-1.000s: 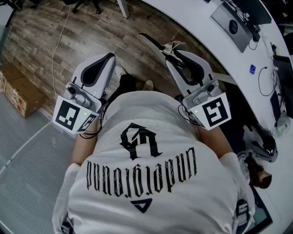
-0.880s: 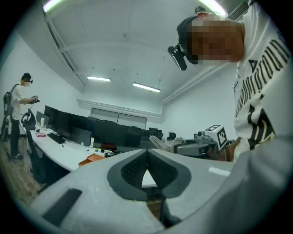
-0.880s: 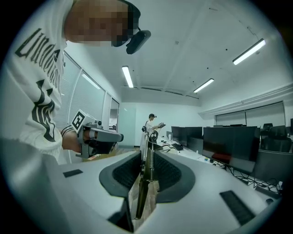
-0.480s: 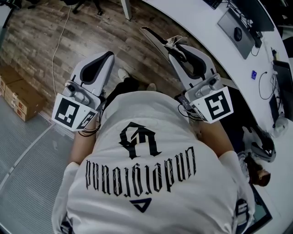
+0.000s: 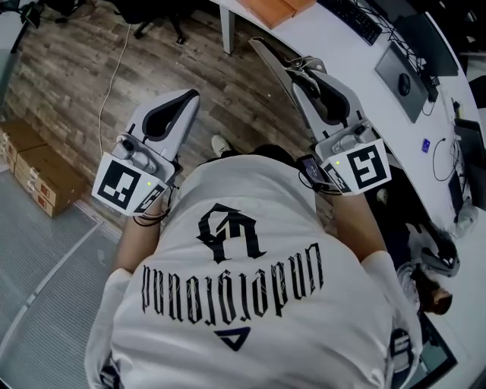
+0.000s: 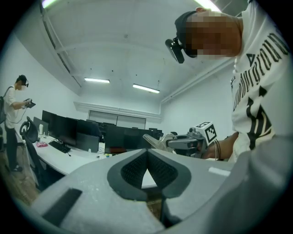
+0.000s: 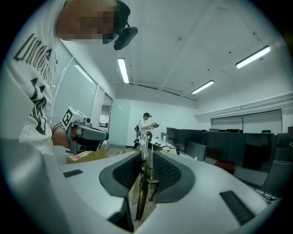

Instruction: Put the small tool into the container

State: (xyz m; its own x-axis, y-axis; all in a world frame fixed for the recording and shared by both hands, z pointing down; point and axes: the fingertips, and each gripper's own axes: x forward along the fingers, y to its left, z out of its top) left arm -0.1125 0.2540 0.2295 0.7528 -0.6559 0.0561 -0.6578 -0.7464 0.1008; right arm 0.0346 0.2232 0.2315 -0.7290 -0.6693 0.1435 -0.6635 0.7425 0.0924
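Wood floor [image 5: 76, 68] seen from above; right tool [image 7: 145, 153] clamps sprung pliers [image 7: 148, 176].

Wood floor [image 5: 83, 76] ahead open, free passage. Curved desk [image 5: 323, 34] edge runs by right gripper [image 5: 304, 72]. Cardboard boxes [image 5: 38, 171] low, far left.

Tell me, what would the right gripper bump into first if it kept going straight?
Probably the white desk: the small tool clamped in the right gripper points at its near end. Depth is unclear, though.

boxes [image 5: 38, 171] on floor [image 5: 83, 61] at 9 o'clock — small tool [image 5: 271, 56] in right gripper [image 5: 302, 76] at 1 — keyboard [image 5: 355, 19] on desk [image 5: 326, 42] behind it.
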